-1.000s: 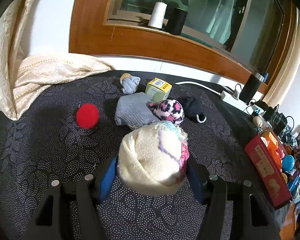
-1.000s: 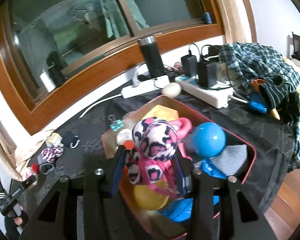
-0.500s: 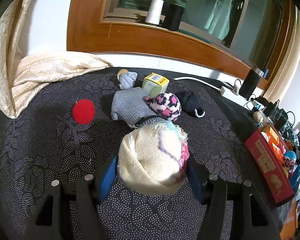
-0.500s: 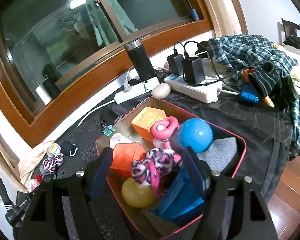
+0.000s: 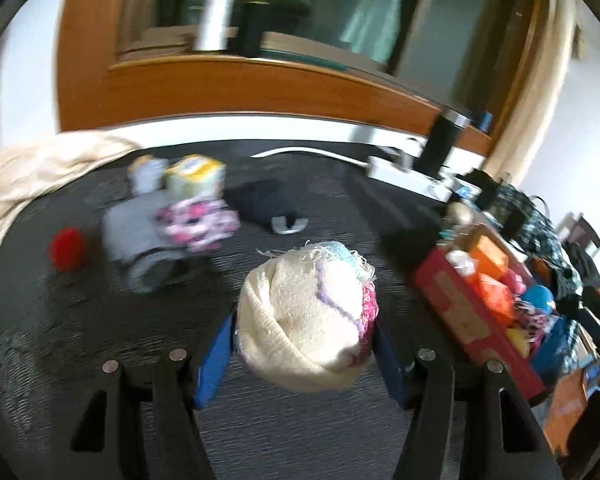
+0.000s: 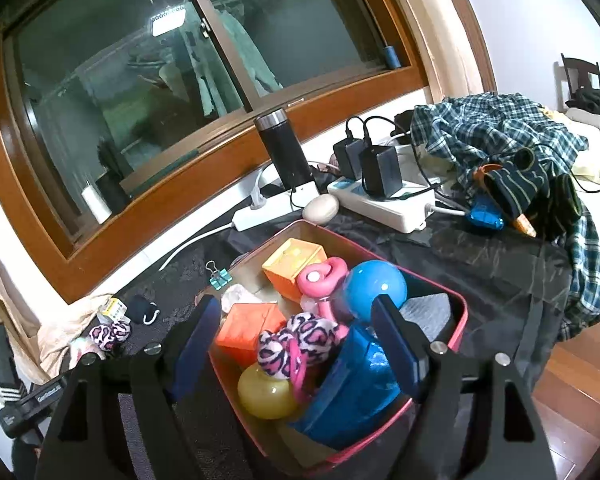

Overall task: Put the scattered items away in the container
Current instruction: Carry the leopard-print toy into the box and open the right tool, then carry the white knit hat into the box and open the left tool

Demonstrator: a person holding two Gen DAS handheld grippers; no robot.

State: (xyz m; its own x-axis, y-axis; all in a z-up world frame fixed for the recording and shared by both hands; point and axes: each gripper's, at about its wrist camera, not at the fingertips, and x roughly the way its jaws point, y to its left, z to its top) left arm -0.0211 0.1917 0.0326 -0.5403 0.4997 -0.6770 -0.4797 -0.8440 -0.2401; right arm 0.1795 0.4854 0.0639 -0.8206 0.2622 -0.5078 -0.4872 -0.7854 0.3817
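My left gripper [image 5: 305, 344] is shut on a cream knitted sock ball [image 5: 304, 316] with purple and pink trim, held above the dark patterned table. The red container [image 5: 476, 320] lies to its right. In the right wrist view my right gripper [image 6: 296, 336] stands open above the red container [image 6: 458, 334], and a pink leopard-print sock ball [image 6: 298, 344] lies inside with a blue ball [image 6: 374, 290], orange boxes, a yellow ball and blue packs. Left on the table are a red ball [image 5: 66, 248], a grey cloth [image 5: 134, 232], a second leopard sock ball [image 5: 196, 222], a yellow box [image 5: 196, 178] and a black item [image 5: 268, 200].
A black flask [image 6: 286, 146], white power strips [image 6: 380, 202] with chargers, a cream egg-shaped thing [image 6: 320, 208] and a binder clip [image 6: 218, 278] lie behind the container. A plaid shirt [image 6: 496, 132] is heaped at right. A cream curtain [image 5: 32, 172] drapes at far left.
The right gripper opened and the leopard sock ball dropped into the container. The left gripper, still holding the cream sock ball, swung right towards the container; its view is blurred by motion.
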